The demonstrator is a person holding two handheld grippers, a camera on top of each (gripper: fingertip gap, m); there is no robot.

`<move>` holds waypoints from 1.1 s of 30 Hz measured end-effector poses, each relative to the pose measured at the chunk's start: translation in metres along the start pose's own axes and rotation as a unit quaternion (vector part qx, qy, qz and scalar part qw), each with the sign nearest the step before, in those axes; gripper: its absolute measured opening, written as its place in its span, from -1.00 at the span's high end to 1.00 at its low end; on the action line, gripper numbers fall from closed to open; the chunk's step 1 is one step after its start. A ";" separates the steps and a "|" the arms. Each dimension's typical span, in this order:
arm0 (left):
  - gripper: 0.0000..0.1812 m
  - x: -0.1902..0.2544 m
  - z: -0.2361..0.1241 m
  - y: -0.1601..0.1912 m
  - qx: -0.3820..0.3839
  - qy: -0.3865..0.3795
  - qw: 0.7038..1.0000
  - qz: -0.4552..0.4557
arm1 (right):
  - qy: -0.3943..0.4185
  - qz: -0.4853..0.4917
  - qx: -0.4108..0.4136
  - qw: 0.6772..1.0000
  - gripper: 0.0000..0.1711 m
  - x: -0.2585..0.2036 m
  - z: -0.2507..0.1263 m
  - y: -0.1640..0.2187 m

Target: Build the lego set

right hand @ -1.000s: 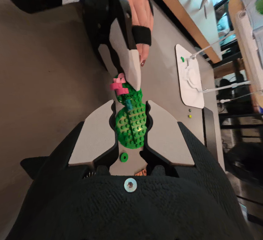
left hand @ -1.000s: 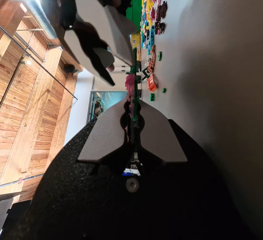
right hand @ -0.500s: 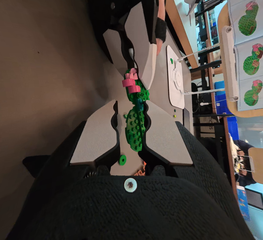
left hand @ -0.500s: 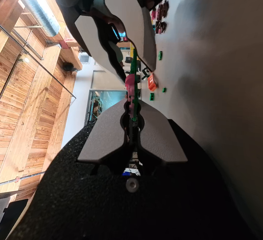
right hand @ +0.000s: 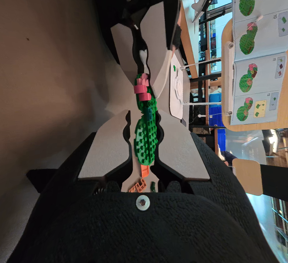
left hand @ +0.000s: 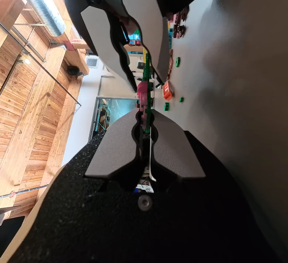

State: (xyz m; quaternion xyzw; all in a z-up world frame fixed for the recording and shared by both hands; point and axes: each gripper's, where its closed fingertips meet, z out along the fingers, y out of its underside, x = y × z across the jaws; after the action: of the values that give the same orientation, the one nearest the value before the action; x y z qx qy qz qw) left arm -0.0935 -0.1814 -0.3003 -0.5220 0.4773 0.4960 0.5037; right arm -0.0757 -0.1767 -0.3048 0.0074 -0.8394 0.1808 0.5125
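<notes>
Two hand-held grippers meet on one model. In the left wrist view, the left hand-held gripper (left hand: 145, 120) is pinched narrow on the pink-topped end of the flat green studded lego plate model (left hand: 146, 105), seen edge-on and held up off the grey worktop (left hand: 233, 68). The right hand-held gripper (left hand: 146, 82) reaches in from above, its grey fingers straddling the model's far end. An orange lego brick (left hand: 167, 92) and small green lego pieces (left hand: 166, 106) lie loose on the worktop.

In the right wrist view, the right hand-held gripper (right hand: 143, 128) has its jaws partly closed around the wider green lobe of the model (right hand: 146, 140); whether both pads press it I cannot tell. The left hand-held gripper (right hand: 146, 76) grips the end bearing pink lego flower pieces (right hand: 141, 89). An open paper instruction booklet (right hand: 255, 52) stands to the right.
</notes>
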 end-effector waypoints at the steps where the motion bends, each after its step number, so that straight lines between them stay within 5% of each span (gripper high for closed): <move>1: 0.92 0.000 0.000 0.000 0.000 0.000 1.000 -0.001 | 0.002 -0.007 -0.002 1.000 0.66 -0.001 0.001 0.000; 21: 0.91 0.007 -0.001 -0.006 0.007 0.039 0.998 -0.042 | 0.039 -0.089 -0.038 0.995 0.89 0.002 0.005 0.002; 33: 0.91 0.002 -0.001 -0.004 0.003 0.018 0.999 -0.029 | 0.030 0.011 -0.003 0.999 0.62 0.004 0.001 0.004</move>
State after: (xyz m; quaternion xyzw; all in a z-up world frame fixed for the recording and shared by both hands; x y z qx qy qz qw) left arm -0.0898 -0.1828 -0.3025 -0.5429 0.4723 0.4702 0.5110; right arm -0.0791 -0.1727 -0.3024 -0.0089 -0.8242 0.1846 0.5353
